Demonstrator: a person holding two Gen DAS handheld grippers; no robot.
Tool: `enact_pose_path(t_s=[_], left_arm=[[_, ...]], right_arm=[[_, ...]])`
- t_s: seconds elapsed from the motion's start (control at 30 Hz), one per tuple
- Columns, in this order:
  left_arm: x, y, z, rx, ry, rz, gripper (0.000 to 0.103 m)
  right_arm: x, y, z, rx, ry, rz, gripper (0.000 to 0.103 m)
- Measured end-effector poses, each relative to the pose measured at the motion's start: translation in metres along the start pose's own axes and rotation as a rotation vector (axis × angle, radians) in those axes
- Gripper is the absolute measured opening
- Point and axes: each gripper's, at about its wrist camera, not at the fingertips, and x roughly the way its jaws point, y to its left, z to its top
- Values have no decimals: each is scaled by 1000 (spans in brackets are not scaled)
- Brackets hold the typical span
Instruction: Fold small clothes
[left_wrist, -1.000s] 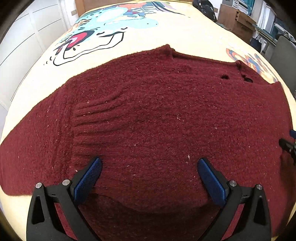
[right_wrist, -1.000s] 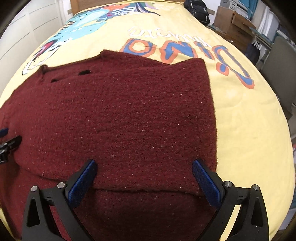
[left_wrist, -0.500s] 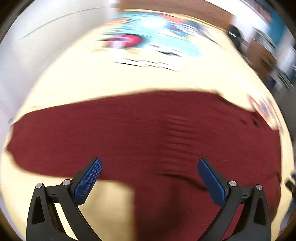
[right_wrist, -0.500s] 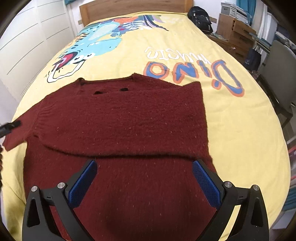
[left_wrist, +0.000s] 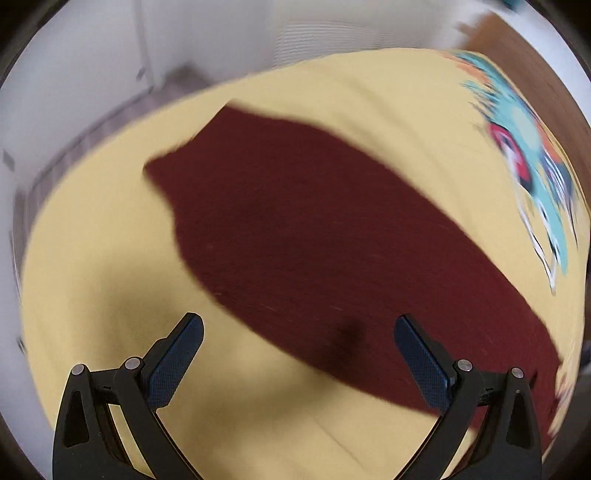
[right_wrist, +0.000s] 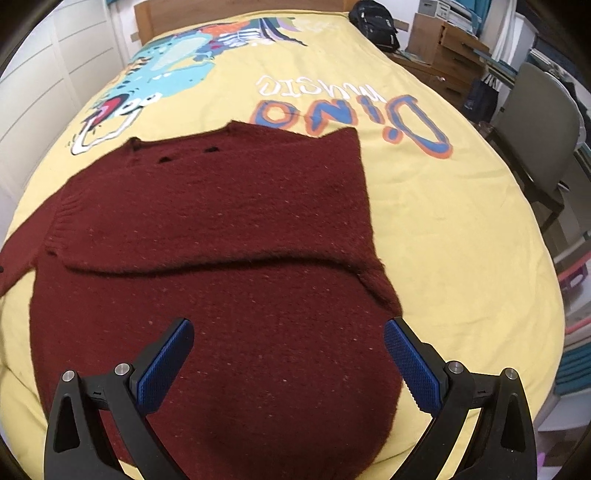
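A dark red knitted sweater (right_wrist: 221, 236) lies flat on the yellow bedspread (right_wrist: 443, 229), its right sleeve folded across the chest. The left sleeve (left_wrist: 295, 229) stretches out over the bedspread in the blurred left wrist view, cuff end toward the upper left. My left gripper (left_wrist: 297, 350) hovers open over the sleeve's near edge, holding nothing. Above the sweater's lower body my right gripper (right_wrist: 288, 354) is open too, with nothing between its blue pads.
The bedspread (left_wrist: 110, 295) carries a dinosaur print (right_wrist: 166, 74) and "Dino" lettering (right_wrist: 351, 110). A black backpack (right_wrist: 376, 22) lies at the far end. A grey chair (right_wrist: 535, 140) and wooden drawers (right_wrist: 450, 48) stand right of the bed, white cupboards (right_wrist: 33, 92) to the left.
My left gripper has swung away to the left, from the sweater's body to the outstretched left sleeve. The right gripper has pulled back, so more of the sweater shows.
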Motion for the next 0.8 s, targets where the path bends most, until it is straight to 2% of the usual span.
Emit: enact_pose_path(t_s=[0.1, 0.17, 0.2, 0.23, 0.27, 0.33, 0.4, 0.47, 0.57, 0.67, 0.8], left_arm=[[20, 15, 11, -84, 62, -29, 99], [22, 21, 23, -65, 64, -14, 97], [21, 18, 25, -49, 54, -8, 90], [20, 14, 27, -34, 47, 4, 74], [20, 12, 30, -26, 43, 12, 67], [19, 3, 38, -14, 32, -8, 26], [18, -5, 43, -7, 37, -42, 10], [13, -13, 44, 34, 30, -37, 10], [-12, -35, 31, 121, -54, 24, 9], [-34, -67, 8, 237, -101, -9, 9], [-58, -117, -21, 348, -112, -78, 9]], right_arm=[[1, -3, 2, 6, 0, -7, 103], [1, -3, 3, 7, 3, -6, 103], [2, -3, 3, 4, 3, -4, 103], [2, -2, 4, 0, 4, -2, 103], [3, -1, 4, -2, 4, -2, 103], [4, 1, 4, -7, 3, 1, 103], [6, 3, 6, -18, 6, 1, 103], [6, 5, 9, -29, 0, -2, 103], [6, 5, 12, -24, -15, -3, 103], [10, 6, 10, 6, -16, 27, 103], [15, 12, 7, 3, -7, 53, 103]])
